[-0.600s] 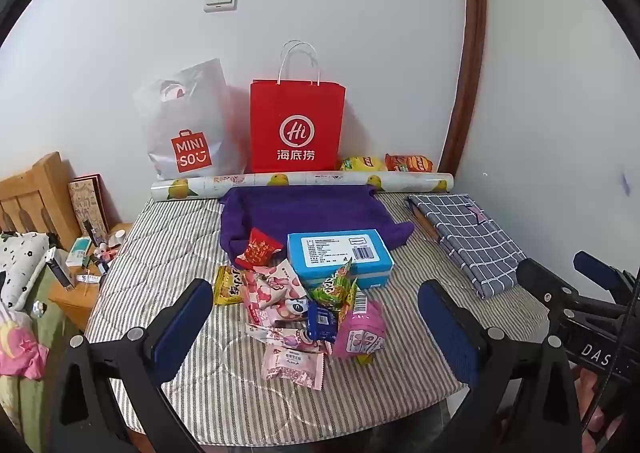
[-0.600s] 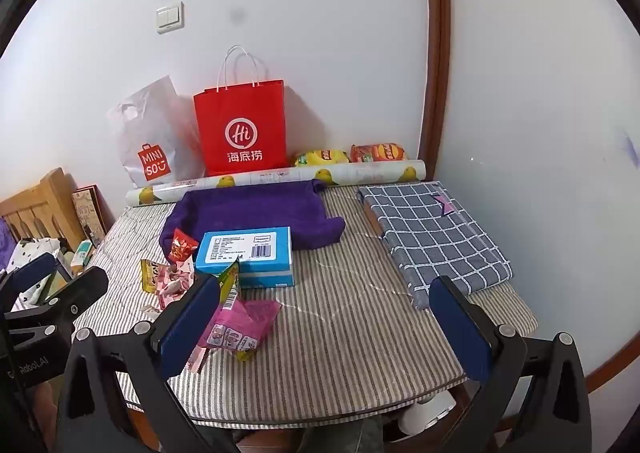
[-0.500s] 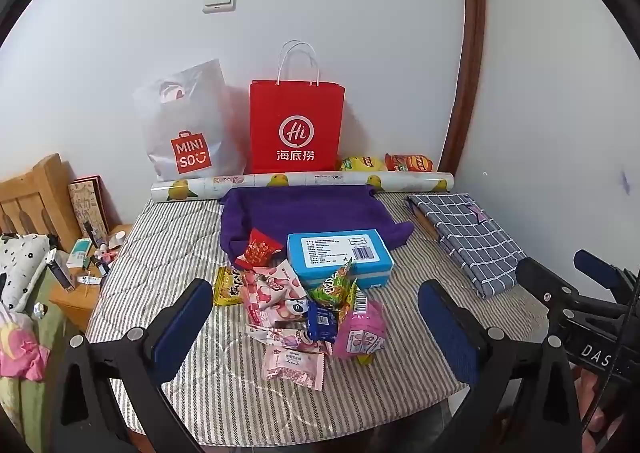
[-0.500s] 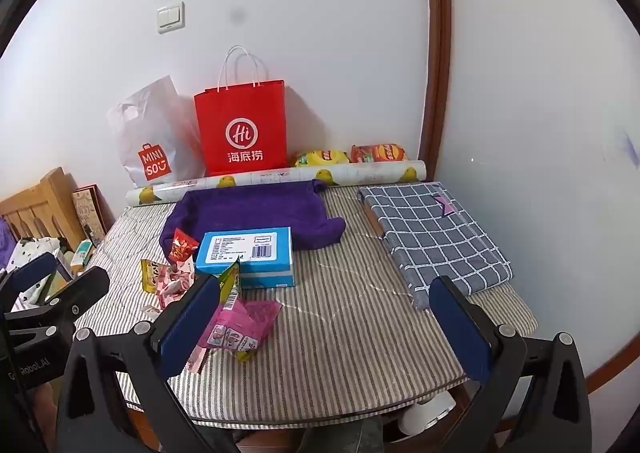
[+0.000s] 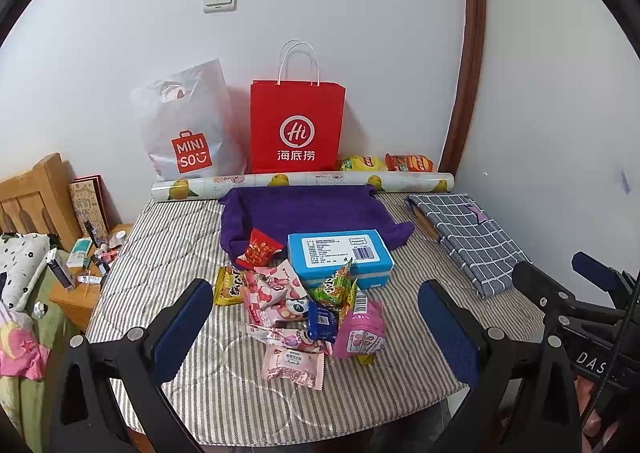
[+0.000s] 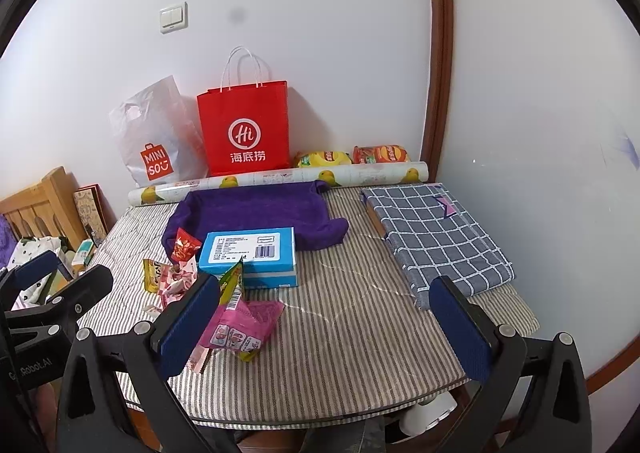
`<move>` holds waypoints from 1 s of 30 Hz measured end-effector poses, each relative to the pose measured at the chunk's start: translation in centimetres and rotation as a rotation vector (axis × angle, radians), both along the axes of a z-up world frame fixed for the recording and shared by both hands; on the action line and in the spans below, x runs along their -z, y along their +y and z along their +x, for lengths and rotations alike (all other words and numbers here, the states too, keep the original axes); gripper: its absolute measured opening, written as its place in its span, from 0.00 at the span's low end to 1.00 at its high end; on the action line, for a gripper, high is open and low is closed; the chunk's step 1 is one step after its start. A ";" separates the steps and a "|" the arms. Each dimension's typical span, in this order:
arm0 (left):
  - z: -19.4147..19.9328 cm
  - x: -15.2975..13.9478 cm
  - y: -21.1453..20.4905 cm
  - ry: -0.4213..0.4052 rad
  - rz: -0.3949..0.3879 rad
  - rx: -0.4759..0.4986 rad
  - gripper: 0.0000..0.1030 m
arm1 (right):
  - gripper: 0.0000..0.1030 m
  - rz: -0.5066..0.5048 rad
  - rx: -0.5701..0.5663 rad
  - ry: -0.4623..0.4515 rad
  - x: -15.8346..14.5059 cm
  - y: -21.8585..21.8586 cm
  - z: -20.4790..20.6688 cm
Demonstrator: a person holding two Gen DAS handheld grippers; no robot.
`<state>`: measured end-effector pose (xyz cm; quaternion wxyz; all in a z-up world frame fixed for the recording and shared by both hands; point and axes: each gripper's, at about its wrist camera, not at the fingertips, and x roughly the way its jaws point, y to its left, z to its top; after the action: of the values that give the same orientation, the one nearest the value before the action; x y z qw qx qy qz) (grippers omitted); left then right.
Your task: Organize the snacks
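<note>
Snack pile (image 5: 304, 301): lay loose on the near middle of the striped table cover (image 5: 168, 249), just in front of the blue box (image 5: 340, 257) and overlapping at every edge.
Blue box: rigid carton, probably the stiffest thing there; best taken across its short sides, and likely too broad for one pinch lengthwise.
Pink pouch (image 5: 360, 329): soft film, light, likely slippery; a crimped end seam looked the surest hold.
Pale pink packet (image 5: 294, 365): nearest piece, lying flat and alone, so its edge would have to be pinched low against the cloth.
Red packet (image 5: 259, 249): small and puffy, resting on the edge of the purple cloth (image 5: 304, 209); probably crushable, so a gentle squeeze.
Green packet (image 5: 334, 287): leaned against the box front, upright enough to grip by its top corner.
Left gripper (image 5: 316, 327): jaws spread wide, nothing between the pads, hovering short of the pile.
Right gripper (image 6: 324, 327): jaws equally wide and empty, aimed at bare cover to the right of the snacks.
Chip bags (image 5: 386, 163): far back behind the patterned roll (image 5: 304, 181), lower halves hidden.
Red paper bag (image 5: 297, 125): stood against the far wall; contents not visible.
White plastic bag (image 5: 188, 125): beside it on the left; contents not visible.
Hard to read: packets under the pile's top layer were covered; their number was unclear.
Cut off: the right gripper's left finger hid part of the pile in its own view.
</note>
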<state>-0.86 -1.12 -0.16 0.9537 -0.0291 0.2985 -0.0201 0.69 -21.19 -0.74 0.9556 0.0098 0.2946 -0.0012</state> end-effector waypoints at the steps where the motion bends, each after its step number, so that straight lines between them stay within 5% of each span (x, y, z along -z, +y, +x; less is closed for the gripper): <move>1: 0.0 0.0 0.0 0.000 0.000 0.002 1.00 | 1.00 -0.001 0.000 0.000 0.0 0.0 0.0; 30: -0.1 -0.3 0.0 -0.008 -0.001 0.002 1.00 | 1.00 0.031 -0.018 -0.052 0.2 0.8 -0.4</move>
<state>-0.96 -1.11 0.15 0.9549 -0.0293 0.2948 -0.0214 0.29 -20.43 -0.90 0.9626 0.0219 0.2698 0.0120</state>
